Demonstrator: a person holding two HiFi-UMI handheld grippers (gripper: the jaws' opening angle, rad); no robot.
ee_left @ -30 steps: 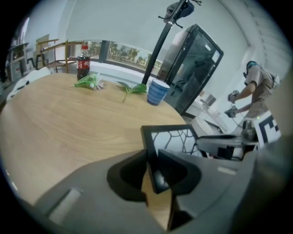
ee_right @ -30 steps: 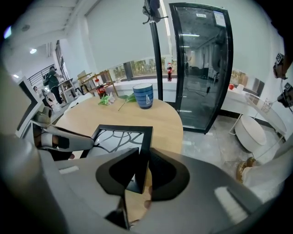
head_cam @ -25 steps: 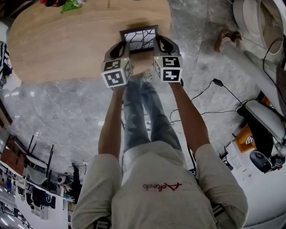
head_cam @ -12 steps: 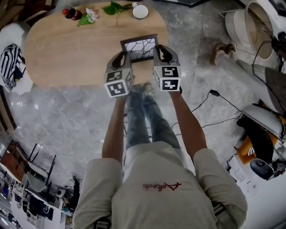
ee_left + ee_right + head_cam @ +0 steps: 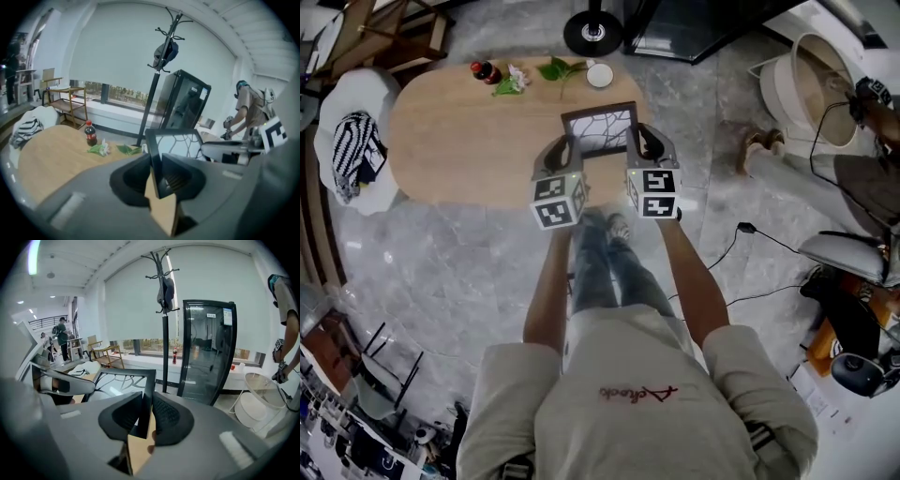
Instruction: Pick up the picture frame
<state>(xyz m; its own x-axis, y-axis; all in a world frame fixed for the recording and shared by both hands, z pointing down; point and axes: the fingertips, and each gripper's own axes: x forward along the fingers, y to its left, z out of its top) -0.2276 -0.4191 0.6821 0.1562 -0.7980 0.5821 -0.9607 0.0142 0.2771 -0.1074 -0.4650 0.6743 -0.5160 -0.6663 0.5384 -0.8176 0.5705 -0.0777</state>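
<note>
The picture frame, black-edged with a white branching pattern, hangs in the air above the oval wooden table, between my two grippers. My left gripper is shut on the frame's left edge, and my right gripper is shut on its right edge. In the left gripper view the frame stands to the right, with its edge pinched between the dark pads of the left gripper. In the right gripper view the frame lies to the left, its edge clamped in the right gripper.
On the table's far edge are a cola bottle, green leaves and a white cup. A chair with striped cloth stands at the left. A coat stand base is beyond the table. Cables cross the floor to the right.
Both grippers have risen together with the frame clamped between them. The table now lies farther below, and more of the room shows around it.
</note>
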